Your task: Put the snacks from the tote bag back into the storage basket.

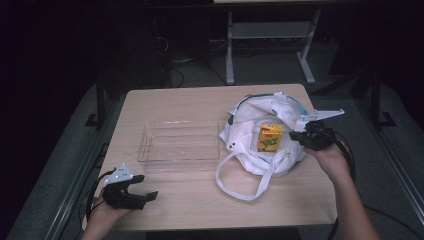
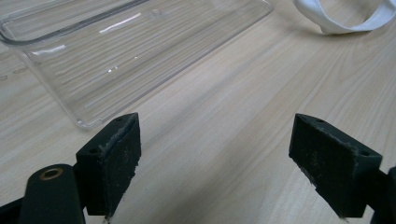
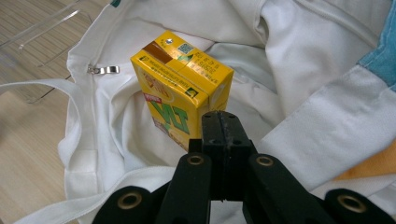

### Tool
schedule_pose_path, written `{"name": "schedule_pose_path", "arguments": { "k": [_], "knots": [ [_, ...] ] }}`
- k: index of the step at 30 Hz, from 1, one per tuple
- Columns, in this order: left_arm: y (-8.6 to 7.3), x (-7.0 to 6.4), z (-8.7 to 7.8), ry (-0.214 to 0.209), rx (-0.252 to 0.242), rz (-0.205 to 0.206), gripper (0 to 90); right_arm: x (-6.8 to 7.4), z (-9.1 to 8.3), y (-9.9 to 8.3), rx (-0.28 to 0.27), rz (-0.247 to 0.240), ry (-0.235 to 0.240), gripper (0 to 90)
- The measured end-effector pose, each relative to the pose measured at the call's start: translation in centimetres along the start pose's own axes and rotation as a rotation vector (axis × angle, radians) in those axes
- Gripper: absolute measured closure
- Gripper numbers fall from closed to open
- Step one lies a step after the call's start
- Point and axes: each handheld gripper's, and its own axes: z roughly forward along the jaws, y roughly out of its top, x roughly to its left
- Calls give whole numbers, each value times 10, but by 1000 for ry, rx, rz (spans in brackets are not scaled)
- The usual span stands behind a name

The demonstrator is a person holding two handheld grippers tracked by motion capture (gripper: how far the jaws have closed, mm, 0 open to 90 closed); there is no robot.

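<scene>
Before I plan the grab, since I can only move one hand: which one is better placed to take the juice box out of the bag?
Right. The right gripper is beside the juice box on the bag, though shut. The left gripper hangs open at the table's near edge, past the clear tray.

The high view is dim and soft: the room behind the table (image 1: 200, 200) sinks into near black, and detail is grainy. The left gripper view is brighter and even, with white glare streaks on the clear tray (image 2: 116, 51) and a soft shadow under its edge; the near jaws are slightly blurred. The right gripper view is sharp on the yellow carton (image 3: 180, 88), and the white bag (image 3: 303, 70) looks bright but not washed out.
</scene>
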Motion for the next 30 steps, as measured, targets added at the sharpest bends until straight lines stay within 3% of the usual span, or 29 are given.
{"name": "schedule_pose_path", "arguments": {
  "k": [10,30],
  "knots": [
    [0,0,1,-7,8,7,164,-2,15,9,14,-8,-3,897],
    [-1,-1,2,-7,18,13,164,1,30,4,80,-31,13,897]
  ]
}}
